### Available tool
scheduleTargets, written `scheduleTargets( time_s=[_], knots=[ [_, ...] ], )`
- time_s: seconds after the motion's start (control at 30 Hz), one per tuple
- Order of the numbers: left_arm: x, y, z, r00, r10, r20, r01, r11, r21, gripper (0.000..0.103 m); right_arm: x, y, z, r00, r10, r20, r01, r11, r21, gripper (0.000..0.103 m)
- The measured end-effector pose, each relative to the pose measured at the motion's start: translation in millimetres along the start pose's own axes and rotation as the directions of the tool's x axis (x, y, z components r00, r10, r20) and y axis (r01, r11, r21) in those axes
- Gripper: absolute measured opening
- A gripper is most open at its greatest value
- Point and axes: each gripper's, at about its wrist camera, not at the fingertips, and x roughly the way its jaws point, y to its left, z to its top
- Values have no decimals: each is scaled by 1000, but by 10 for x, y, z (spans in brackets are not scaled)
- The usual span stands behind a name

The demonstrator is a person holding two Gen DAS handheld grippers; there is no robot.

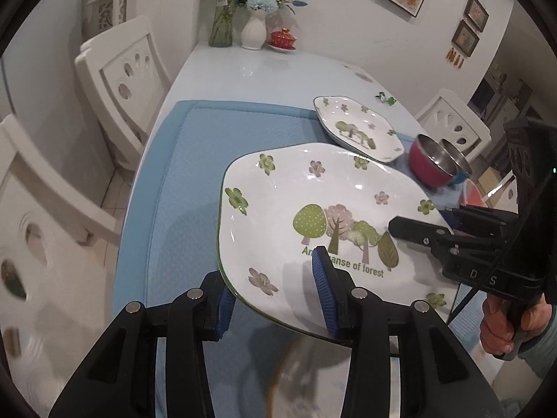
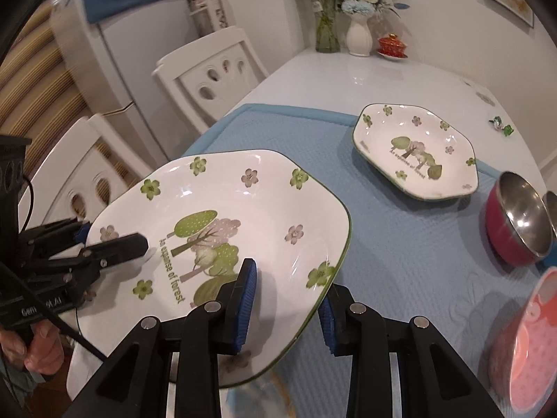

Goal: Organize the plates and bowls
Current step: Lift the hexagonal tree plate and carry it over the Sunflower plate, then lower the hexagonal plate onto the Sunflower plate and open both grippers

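Glazed ceramic is slippery, and the large plate (image 1: 313, 216) is held only at two edges: the left gripper (image 1: 275, 299) has its jaws clamped on the near rim in its own view, one blue pad above and one below, and the right gripper (image 2: 287, 308) grasps the opposite rim in the same way. The plate seems lifted and tilted above the blue mat (image 2: 400, 244), near the front of the table (image 1: 243, 69). I judge that the main risk is uneven pulling: if one hand moves faster or twists, the rim can slide out of the pads and the plate may fall and chip. The smaller plate (image 2: 417, 153) lies farther on the mat, and the red steel bowl (image 2: 518, 219) stands to its right, well apart from it. A careless swing toward them could knock the bowl or strike the smaller plate when stacking.
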Motion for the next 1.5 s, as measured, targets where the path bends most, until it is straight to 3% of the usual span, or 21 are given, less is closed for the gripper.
scheduleTargets(
  time_s=[0.17,0.43,0.63,0.7,0.77,0.9,1.1,1.5],
  knots=[
    [-213,-132,-301,1000,19,-14,-19,999,28,38,-189,113,-402,999,24,-28,-24,1000,1,32],
    [-387,-276,-872,996,-18,-83,20,999,27,38,-390,242,-1026,996,34,-83,-35,999,-13,31],
    [-373,-326,-1129,990,-6,-138,12,999,43,36,-434,280,-1306,991,15,-132,-17,1000,-16,31],
    [-370,-368,-1175,990,-19,-142,29,997,69,36,-470,309,-1316,992,30,-120,-33,999,-19,20],
    [-349,-433,-1196,989,-37,-146,49,995,84,36,-493,419,-1261,993,35,-116,-40,998,-46,18],
    [-164,-448,-1282,974,-26,-227,47,995,90,35,-457,526,-1225,990,44,-133,-50,998,-43,18],
    [-373,-288,-1203,982,-18,-187,29,998,55,33,-534,354,-1298,989,46,-144,-39,998,51,18],
    [-366,-261,-873,990,7,-138,2,998,63,35,-562,194,-1218,985,48,-168,-25,990,141,19]
  ],
)
